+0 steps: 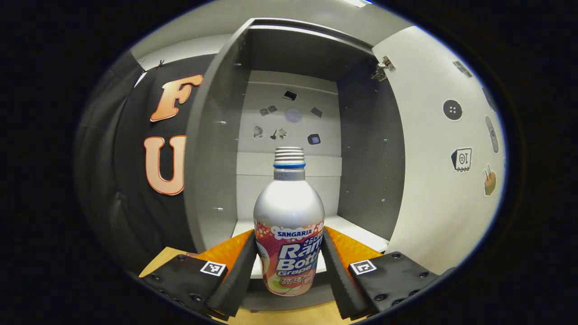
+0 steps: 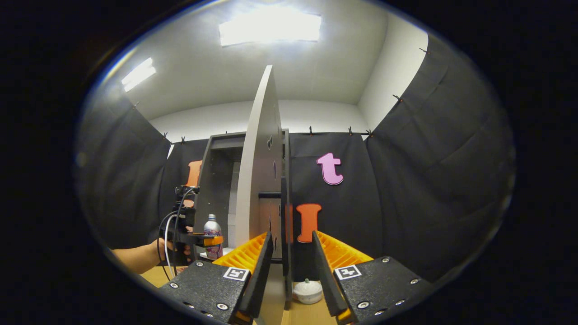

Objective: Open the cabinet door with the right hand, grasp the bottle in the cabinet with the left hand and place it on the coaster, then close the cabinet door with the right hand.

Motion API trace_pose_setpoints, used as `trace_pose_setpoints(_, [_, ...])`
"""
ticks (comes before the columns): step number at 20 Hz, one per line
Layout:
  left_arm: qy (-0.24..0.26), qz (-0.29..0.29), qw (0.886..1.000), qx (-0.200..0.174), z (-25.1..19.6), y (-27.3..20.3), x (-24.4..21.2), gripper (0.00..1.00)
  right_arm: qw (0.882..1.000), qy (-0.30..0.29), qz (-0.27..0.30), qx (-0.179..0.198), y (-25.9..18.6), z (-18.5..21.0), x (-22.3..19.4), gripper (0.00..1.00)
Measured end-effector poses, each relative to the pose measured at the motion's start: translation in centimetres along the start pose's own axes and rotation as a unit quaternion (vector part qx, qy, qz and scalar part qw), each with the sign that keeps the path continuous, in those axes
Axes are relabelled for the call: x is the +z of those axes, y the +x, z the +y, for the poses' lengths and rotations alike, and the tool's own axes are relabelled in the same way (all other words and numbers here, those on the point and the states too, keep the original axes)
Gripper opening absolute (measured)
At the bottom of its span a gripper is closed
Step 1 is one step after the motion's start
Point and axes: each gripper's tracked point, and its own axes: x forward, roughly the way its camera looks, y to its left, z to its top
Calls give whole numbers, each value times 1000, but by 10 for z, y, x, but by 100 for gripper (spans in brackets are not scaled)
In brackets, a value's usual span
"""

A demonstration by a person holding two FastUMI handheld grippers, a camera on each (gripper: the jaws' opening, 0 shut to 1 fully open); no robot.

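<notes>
A silver bottle with a colourful label and a bare threaded neck stands upright between my left gripper's fingers, which press on its two sides. It is just in front of the grey cabinet, whose white door is swung wide to the right. From the right gripper view, the left gripper holds the bottle at the cabinet mouth. The door is edge-on there. My right gripper is open, and the door's edge runs down between its fingers, close to the left one.
A small white round object with a knob sits on the wooden table below the right gripper. A person's forearm reaches in from the left. Black cloth walls close the booth. Stickers dot the door and the cabinet's back panel.
</notes>
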Motion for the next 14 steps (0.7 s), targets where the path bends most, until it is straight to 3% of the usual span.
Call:
trace_pose_setpoints(2, [-4, -1, 1000, 4, 13, -20, -3, 86, 1000, 7, -5, -8, 0, -3, 1, 61])
trace_pose_setpoints(5, [-1, -9, 1000, 20, 42, -47, -8, 87, 1000, 18, -19, -18, -1, -6, 0, 55])
trace_pose_setpoints(7, [6, -14, 999, 36, 60, -65, -13, 85, 999, 28, -19, -18, -1, -7, -3, 59])
trace_pose_setpoints(11, [-8, -22, 998, 60, 84, -107, -37, 87, 996, 78, -21, -28, -4, -11, -13, 55])
trace_pose_setpoints(14, [2, -34, 996, 82, 99, -132, -46, 87, 994, 110, -3, -21, -3, -12, -27, 60])
